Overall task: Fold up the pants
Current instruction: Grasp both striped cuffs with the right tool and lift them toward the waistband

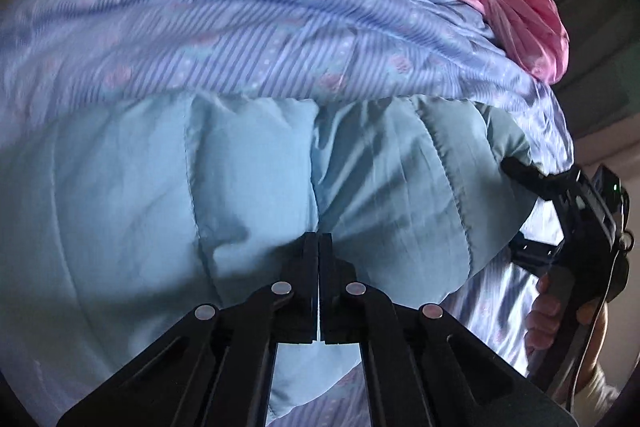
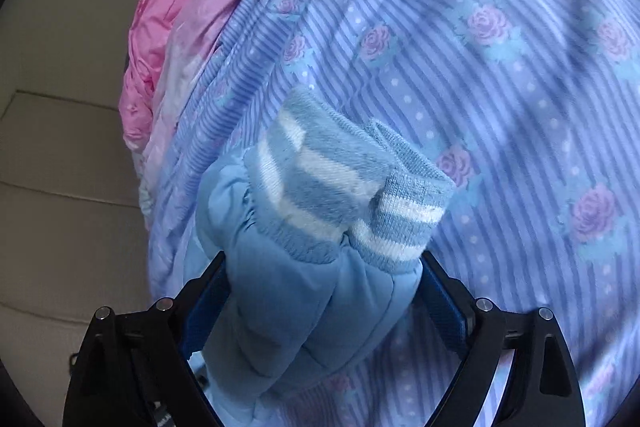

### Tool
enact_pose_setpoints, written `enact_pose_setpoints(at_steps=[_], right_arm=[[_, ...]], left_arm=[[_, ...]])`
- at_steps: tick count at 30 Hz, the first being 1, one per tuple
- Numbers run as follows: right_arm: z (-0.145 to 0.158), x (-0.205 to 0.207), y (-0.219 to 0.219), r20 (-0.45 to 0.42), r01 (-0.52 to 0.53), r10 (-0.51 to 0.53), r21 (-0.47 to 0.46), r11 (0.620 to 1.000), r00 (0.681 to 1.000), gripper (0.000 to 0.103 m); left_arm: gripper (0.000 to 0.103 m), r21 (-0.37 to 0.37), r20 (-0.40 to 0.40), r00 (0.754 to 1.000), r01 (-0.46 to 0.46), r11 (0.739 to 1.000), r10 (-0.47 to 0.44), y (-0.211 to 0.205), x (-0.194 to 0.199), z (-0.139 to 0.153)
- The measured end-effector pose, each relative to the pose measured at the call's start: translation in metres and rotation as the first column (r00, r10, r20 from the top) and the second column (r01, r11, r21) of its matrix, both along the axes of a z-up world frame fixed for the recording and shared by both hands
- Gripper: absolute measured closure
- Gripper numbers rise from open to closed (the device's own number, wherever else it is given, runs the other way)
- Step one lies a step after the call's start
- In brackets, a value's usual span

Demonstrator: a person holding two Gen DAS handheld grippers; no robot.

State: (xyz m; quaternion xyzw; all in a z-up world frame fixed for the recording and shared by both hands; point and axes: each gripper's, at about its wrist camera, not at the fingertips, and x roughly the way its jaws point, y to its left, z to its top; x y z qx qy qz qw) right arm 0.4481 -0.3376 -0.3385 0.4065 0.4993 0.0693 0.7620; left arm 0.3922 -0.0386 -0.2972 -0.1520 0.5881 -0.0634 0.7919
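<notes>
The pants (image 1: 248, 171) are light blue, quilted and padded, lying on a blue striped floral bedsheet (image 1: 224, 27). My left gripper (image 1: 319, 247) is shut, pinching a fold of the pants fabric near their middle. In the right wrist view the pants' leg ends (image 2: 304, 267) show striped blue-and-white knit cuffs (image 2: 340, 183). My right gripper (image 2: 324, 267) is closed around the bunched legs just below the cuffs, its fingers pressed on both sides. The right gripper also shows at the right edge of the left wrist view (image 1: 520, 171), holding the pants' end.
A pink satin quilt (image 1: 516, 11) (image 2: 180, 27) is heaped at the far side of the bed. The sheet (image 2: 500, 87) spreads under and around the pants. A beige wall or floor (image 2: 60, 147) lies past the bed's left edge. A hand (image 1: 544, 311) holds the right gripper.
</notes>
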Motion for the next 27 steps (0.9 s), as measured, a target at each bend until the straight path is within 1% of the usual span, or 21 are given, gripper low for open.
enact_pose_setpoints(at_steps=[1,2,4,6,7,10,11,13,14,15,16,17,18,19,20,24,26,27], right_arm=[[0.001,0.0,0.001,-0.003,-0.005,0.005,-0.009,1.0,1.0,0.028],[0.001,-0.001,-0.001,-0.005,-0.008,0.008,-0.009,1.0,1.0,0.032],[0.004,-0.003,-0.004,-0.008,-0.01,0.01,0.01,1.0,1.0,0.053],[0.016,-0.01,-0.009,0.006,-0.003,0.003,0.012,1.0,1.0,0.061],[0.028,-0.015,-0.008,0.028,-0.008,0.008,-0.012,1.0,1.0,0.063],[0.066,-0.026,0.008,0.081,-0.051,0.063,-0.149,0.988,0.995,0.066],[0.085,-0.03,0.02,0.103,-0.071,0.097,-0.232,0.97,0.99,0.066],[0.116,-0.039,0.037,0.141,-0.08,0.135,-0.342,0.936,0.981,0.067],[0.131,-0.045,0.046,0.159,-0.085,0.156,-0.381,0.921,0.975,0.067],[0.143,-0.049,0.055,0.17,-0.089,0.174,-0.418,0.904,0.97,0.067],[0.158,-0.053,0.066,0.181,-0.095,0.199,-0.463,0.881,0.963,0.067],[0.169,-0.061,0.075,0.195,-0.101,0.226,-0.5,0.86,0.954,0.067],[0.178,-0.065,0.084,0.203,-0.106,0.248,-0.531,0.841,0.947,0.067],[0.187,-0.069,0.096,0.208,-0.111,0.27,-0.561,0.82,0.94,0.067],[0.198,-0.078,0.111,0.219,-0.12,0.305,-0.599,0.792,0.927,0.067],[0.224,-0.102,0.164,0.234,-0.141,0.398,-0.684,0.716,0.887,0.068],[0.232,-0.109,0.199,0.219,-0.154,0.441,-0.73,0.666,0.87,0.069],[0.235,-0.113,0.213,0.21,-0.158,0.461,-0.752,0.64,0.862,0.069]], left_arm=[[0.101,-0.011,-0.005,1.0,-0.008,1.0,0.008,0.0,0.0,-0.002],[0.101,-0.021,-0.012,1.0,-0.013,1.0,0.013,-0.001,0.001,-0.003],[0.101,-0.035,-0.033,0.999,-0.014,0.999,0.013,-0.004,0.002,-0.008],[0.101,-0.01,-0.06,0.998,0.019,1.0,-0.019,-0.011,0.005,-0.014],[0.1,0.003,-0.065,0.997,0.031,1.0,-0.03,-0.013,0.007,-0.014],[0.101,0.031,-0.081,0.996,0.044,0.999,-0.041,-0.015,0.01,-0.001],[0.101,0.035,-0.076,0.996,0.04,0.999,-0.037,-0.014,0.009,0.005],[0.098,0.04,-0.017,1.0,0.018,0.999,-0.017,-0.006,0.0,0.033],[0.098,0.06,0.005,1.0,0.01,0.998,-0.01,-0.001,-0.006,0.047],[0.097,0.087,0.039,0.999,-0.01,0.996,0.006,0.007,-0.016,0.066],[0.097,0.087,0.068,0.997,-0.03,0.996,0.024,0.017,-0.025,0.081],[0.097,0.088,0.081,0.996,-0.044,0.995,0.036,0.024,-0.031,0.09],[0.097,0.083,0.1,0.993,-0.067,0.994,0.059,0.039,-0.043,0.105],[0.096,0.075,0.113,0.991,-0.082,0.994,0.074,0.051,-0.052,0.113],[0.094,0.074,0.122,0.988,-0.102,0.992,0.093,0.068,-0.063,0.123],[0.092,0.098,0.123,0.986,-0.128,0.987,0.116,0.123,-0.097,0.141],[0.092,0.096,0.105,0.986,-0.14,0.985,0.13,0.147,-0.111,0.143],[0.092,0.096,0.096,0.986,-0.143,0.985,0.134,0.153,-0.113,0.143]])
